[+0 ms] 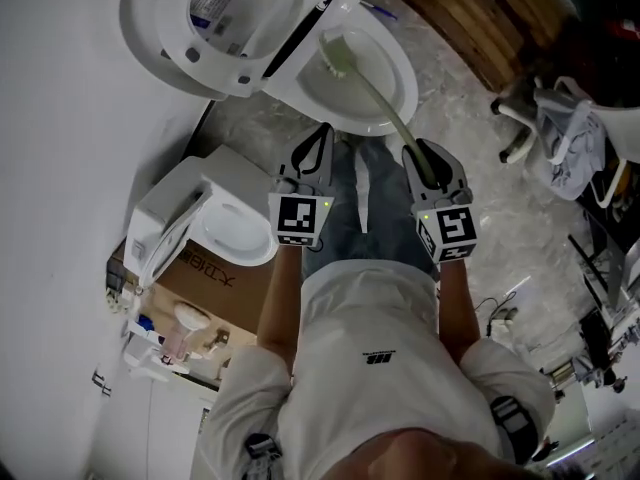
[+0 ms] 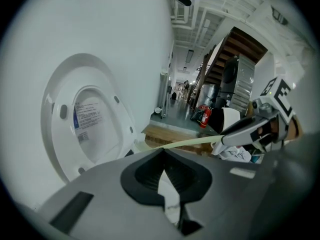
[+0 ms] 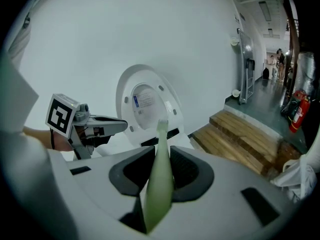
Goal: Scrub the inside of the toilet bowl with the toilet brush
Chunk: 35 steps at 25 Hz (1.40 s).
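A white toilet stands at the top of the head view, its lid and seat (image 1: 230, 18) raised against the wall and its bowl (image 1: 385, 83) open below me. The pale green toilet brush (image 1: 375, 93) reaches from my right gripper (image 1: 420, 156) down into the bowl, with its head (image 1: 338, 56) against the inner wall. In the right gripper view the gripper (image 3: 161, 151) is shut on the brush handle (image 3: 159, 184). My left gripper (image 1: 320, 138) hovers beside the bowl's near rim, shut and holding nothing. The left gripper view shows the raised lid (image 2: 90, 119) and the brush handle (image 2: 185, 142).
A second white toilet (image 1: 215, 223) rests on a cardboard box (image 1: 215, 288) at the left, against the wall. Wooden steps (image 1: 480, 18) rise at the upper right. A white bag on a stand (image 1: 560, 128) is at the right. The person's legs stand before the bowl.
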{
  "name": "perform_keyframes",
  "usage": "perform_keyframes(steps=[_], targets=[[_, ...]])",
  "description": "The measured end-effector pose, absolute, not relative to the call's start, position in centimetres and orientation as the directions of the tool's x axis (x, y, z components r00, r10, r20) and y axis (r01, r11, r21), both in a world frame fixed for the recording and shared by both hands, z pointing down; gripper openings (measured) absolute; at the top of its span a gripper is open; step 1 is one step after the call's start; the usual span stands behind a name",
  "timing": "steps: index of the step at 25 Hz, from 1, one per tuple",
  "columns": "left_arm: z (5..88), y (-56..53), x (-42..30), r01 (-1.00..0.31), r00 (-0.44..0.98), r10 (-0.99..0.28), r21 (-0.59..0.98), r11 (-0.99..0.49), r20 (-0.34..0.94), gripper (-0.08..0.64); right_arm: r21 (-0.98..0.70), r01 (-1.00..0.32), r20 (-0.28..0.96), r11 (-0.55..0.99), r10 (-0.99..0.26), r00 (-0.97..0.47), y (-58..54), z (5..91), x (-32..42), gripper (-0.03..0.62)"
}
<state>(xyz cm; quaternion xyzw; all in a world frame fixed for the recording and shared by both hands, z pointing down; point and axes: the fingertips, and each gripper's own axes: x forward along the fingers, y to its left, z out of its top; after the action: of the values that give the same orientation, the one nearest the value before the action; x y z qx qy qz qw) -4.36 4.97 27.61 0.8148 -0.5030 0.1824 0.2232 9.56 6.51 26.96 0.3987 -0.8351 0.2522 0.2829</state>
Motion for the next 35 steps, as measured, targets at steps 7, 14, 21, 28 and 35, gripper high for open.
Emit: perform_keyframes(steps=[7,14,21,28,35], targets=[[32.4,4.2,-3.8,-0.905,0.422,-0.726,0.205,-0.373,0.543,0.011,-0.205,-0.809,0.703,0.55,-0.492,-0.513,6.4,31.0,10.2,0.087],[37.1,5.1,-2.8,-0.897,0.438,-0.686,0.231,-0.378,0.581,0.011,-0.211,-0.816,0.747,0.539,-0.45,-0.49,7.4,35.8,10.7,0.087],[40.6,5.9,-2.4,-0.894,0.445,-0.661,0.255,-0.369,0.604,0.011,-0.217,-0.812,0.769,0.541,-0.418,-0.484,7.6,39.8,10.4,0.087],[44.3,7.3,-1.9,-0.889,0.455,-0.633,0.286,-0.357,0.626,0.011,-0.225,-0.796,0.793,0.562,-0.369,-0.485,8.1,44.0,9.5,0.087],[47.0,8.2,-1.8,-0.89,0.455,-0.612,0.306,-0.337,0.647,0.011,-0.231,-0.786,0.81,0.574,-0.334,-0.482,8.5,46.7,8.9,0.087]])
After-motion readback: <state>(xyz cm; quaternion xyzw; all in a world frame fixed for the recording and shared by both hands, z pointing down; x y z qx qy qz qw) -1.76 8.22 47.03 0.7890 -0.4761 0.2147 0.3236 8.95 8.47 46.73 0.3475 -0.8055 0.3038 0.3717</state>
